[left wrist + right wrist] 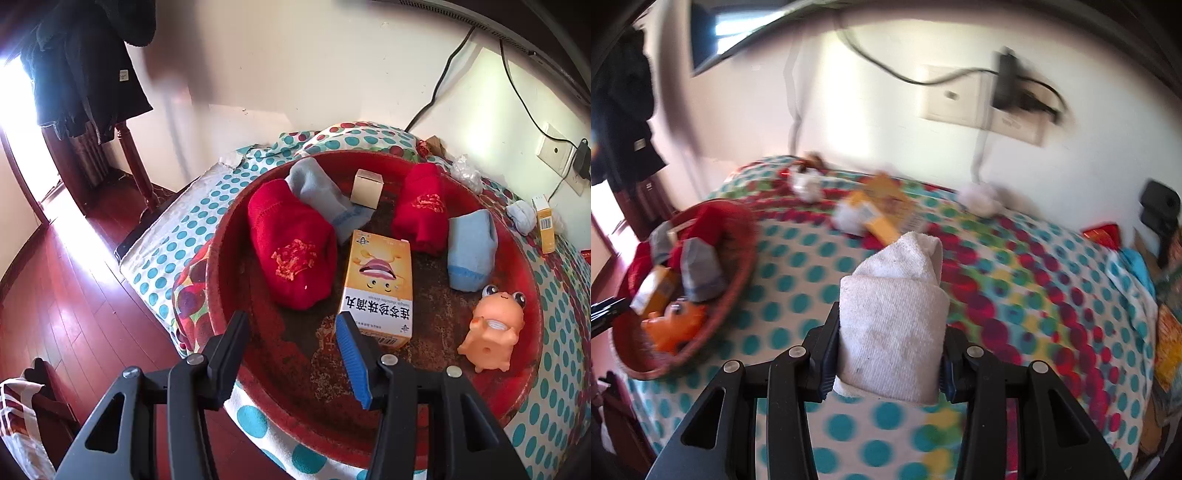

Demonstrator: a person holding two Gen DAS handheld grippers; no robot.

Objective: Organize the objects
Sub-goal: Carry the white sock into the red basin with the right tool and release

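Left wrist: polka-dot cloth (177, 240) over counter, red wood floor (66, 295), white wall, dark coat (85, 74) hanging. Red round basket (524, 266) holds two red socks (291, 258), two blue socks (471, 254), plain small carton (365, 188), orange toy (493, 328), yellow medicine box (380, 288) with Chinese print. Left tongs (295, 354) spread open, empty, over basket rim. Right wrist: blurred; right tongs (890, 354) clamped on rolled white sock (894, 314) above cloth, basket at left.

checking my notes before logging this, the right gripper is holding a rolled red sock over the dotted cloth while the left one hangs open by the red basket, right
Not quite: the rolled sock in the right gripper is white, not red, as the right wrist view shows. The rest holds: it is over the polka-dot cloth, and the left gripper is open by the round red basket.
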